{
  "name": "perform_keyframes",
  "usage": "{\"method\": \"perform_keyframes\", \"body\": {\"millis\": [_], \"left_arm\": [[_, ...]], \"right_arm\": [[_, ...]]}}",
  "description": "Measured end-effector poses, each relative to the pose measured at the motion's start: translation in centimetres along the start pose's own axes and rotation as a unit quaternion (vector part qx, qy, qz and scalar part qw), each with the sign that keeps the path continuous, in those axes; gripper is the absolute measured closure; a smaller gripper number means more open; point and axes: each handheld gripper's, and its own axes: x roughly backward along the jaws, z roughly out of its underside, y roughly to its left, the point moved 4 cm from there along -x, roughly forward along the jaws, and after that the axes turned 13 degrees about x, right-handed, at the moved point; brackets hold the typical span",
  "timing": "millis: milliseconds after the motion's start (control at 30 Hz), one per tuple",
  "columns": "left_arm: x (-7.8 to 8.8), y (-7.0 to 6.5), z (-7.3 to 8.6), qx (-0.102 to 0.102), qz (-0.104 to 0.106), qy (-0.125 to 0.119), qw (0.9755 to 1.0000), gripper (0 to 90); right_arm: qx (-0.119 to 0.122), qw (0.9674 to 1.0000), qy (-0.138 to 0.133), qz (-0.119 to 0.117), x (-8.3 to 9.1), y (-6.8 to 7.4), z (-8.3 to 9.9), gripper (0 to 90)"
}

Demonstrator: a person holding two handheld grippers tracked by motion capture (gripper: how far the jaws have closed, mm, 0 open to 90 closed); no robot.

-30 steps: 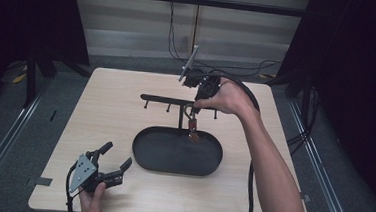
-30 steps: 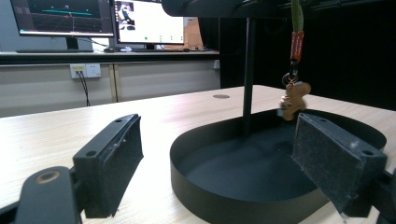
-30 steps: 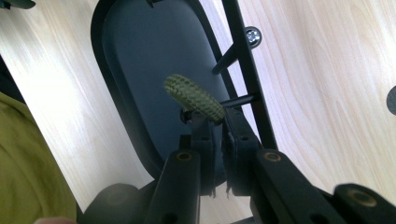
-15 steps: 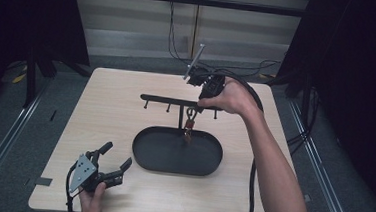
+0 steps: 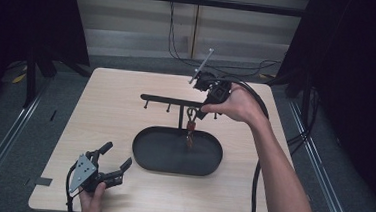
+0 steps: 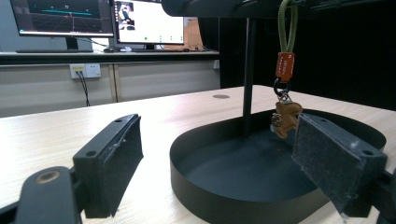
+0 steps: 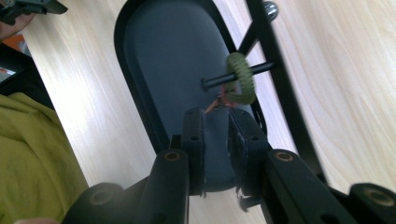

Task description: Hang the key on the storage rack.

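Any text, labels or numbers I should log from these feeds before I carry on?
Orange tag on the keychain: a faint vertical mark, too small to read.
Two monitors behind the table: screen contents too blurred to read.
Wall socket plate: no legible marking.
Nothing else carries readable text.

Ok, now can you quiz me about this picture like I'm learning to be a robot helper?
1. True or false: the jaws of the left gripper are shut.
2. Pick one. The green loop of the keychain hangs on: A) a peg of the black stand, B) the rim of the tray, C) the left gripper.
3. Fill the gap: the little brown charm dangles over the black oval ____.

Key: 1 false, they stand wide apart. 2 A, with the right gripper just behind the loop. 3 tray.
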Motion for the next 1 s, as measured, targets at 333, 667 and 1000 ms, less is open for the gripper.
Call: {"method": "perform_keyframes", "body": {"millis": [333,667,1000], "left_arm": [[0.0,0.0,0.0,0.002,-0.001,-0.001,1.0,15.7],[0.0,0.0,0.0,-0.002,0.002,0.001,1.0,15.7],[0.0,0.0,0.0,0.001,0.002,0.0,1.0,15.7]], "right_arm": [[0.001,0.9984,-0.056,0.005,-0.7,2.1,1.8,72.1],[0.013,0.9921,-0.124,0.016,-2.4,4.7,3.9,67.7],[-0.032,0.97,-0.237,0.042,-4.0,6.4,7.1,57.6]]}}
